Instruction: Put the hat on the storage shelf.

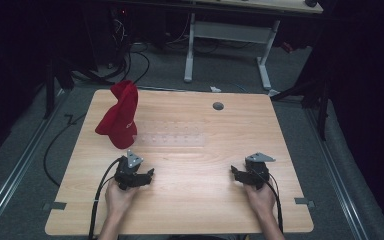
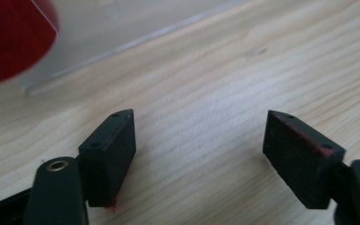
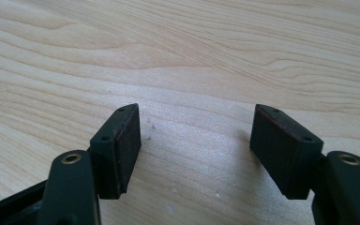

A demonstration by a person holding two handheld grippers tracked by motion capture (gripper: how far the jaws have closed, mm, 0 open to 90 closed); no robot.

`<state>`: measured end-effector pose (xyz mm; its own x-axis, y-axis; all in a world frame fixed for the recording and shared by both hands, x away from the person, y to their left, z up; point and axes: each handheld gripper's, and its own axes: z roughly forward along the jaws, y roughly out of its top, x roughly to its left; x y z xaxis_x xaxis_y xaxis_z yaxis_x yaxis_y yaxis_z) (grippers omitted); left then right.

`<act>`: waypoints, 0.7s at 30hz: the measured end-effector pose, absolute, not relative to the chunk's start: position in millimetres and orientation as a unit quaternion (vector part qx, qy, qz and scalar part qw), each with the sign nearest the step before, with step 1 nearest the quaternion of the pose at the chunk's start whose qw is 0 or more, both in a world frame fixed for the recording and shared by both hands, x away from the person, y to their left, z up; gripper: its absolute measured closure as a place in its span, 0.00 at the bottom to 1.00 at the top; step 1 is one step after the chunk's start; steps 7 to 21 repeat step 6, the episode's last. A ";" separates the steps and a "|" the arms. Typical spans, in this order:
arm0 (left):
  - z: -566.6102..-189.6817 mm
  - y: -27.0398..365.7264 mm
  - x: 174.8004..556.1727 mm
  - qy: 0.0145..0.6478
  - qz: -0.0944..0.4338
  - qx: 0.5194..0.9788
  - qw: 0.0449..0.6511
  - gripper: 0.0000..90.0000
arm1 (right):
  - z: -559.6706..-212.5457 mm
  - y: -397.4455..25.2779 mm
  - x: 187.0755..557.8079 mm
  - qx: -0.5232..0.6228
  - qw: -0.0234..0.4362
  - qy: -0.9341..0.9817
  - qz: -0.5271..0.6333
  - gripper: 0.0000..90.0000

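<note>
A red cap (image 1: pixel 120 114) stands upright at the back left of the wooden table (image 1: pixel 190 200), its lower edge on the left end of a clear plastic rack (image 1: pixel 172 137). My left gripper (image 1: pixel 151 173) rests near the front left, just below the cap, jaws open with nothing between them. The left gripper view has the open left gripper (image 2: pixel 199 136) over bare wood, with the red cap (image 2: pixel 14 37) and the clear rack (image 2: pixel 122 28) ahead at upper left. My right gripper (image 1: pixel 233 173) sits at the front right, and the right gripper (image 3: pixel 194 129) is open over bare wood.
A small grey grommet (image 1: pixel 218 106) is set in the table near its back edge. Beyond the table stands a white desk frame (image 1: pixel 227 45) on a grey floor, with cables (image 1: pixel 130 60) at the left. Black cables trail from both grippers toward the front edge.
</note>
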<state>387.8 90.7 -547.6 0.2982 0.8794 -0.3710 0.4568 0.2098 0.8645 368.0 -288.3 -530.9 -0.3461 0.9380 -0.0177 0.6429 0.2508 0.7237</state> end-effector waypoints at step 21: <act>-547.3 92.2 389.1 0.568 0.188 0.593 0.539 0.24 | -530.9 -288.2 367.9 0.523 0.231 0.756 0.318 0.38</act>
